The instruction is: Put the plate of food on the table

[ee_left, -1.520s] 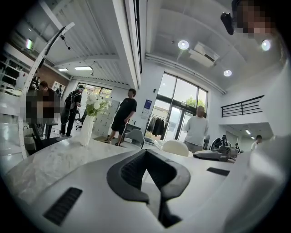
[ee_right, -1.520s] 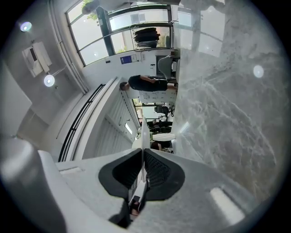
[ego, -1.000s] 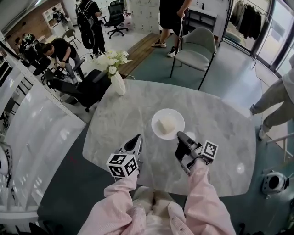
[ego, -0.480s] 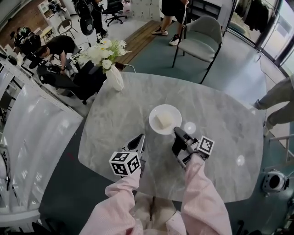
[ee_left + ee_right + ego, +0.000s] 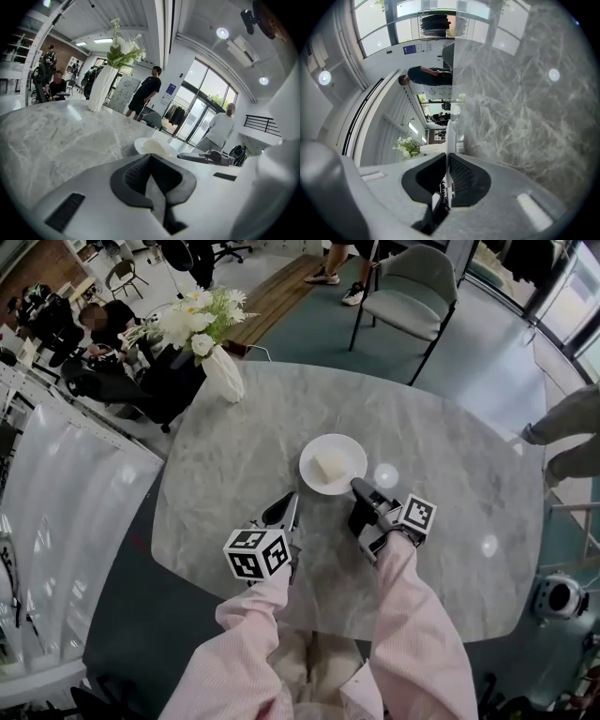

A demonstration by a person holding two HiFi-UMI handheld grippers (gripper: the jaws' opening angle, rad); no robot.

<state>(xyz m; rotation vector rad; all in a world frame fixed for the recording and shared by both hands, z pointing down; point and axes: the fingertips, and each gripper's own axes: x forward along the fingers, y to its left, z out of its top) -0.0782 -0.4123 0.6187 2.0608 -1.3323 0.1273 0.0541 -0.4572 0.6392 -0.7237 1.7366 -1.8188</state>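
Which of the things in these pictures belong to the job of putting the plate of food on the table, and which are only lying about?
Job: plate; food on it; table; right tool, clamped on the plate's rim.

Lying about: vase of flowers; chair; left tool, shut and empty.

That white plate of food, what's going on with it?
A person in pink sleeves works a hand-held gripper in each hand. The right hand-held gripper is clamped on the near rim of the white plate, which carries a pale block of food, over the marble table; whether it has touched down is unclear. The left hand-held gripper is shut and empty.
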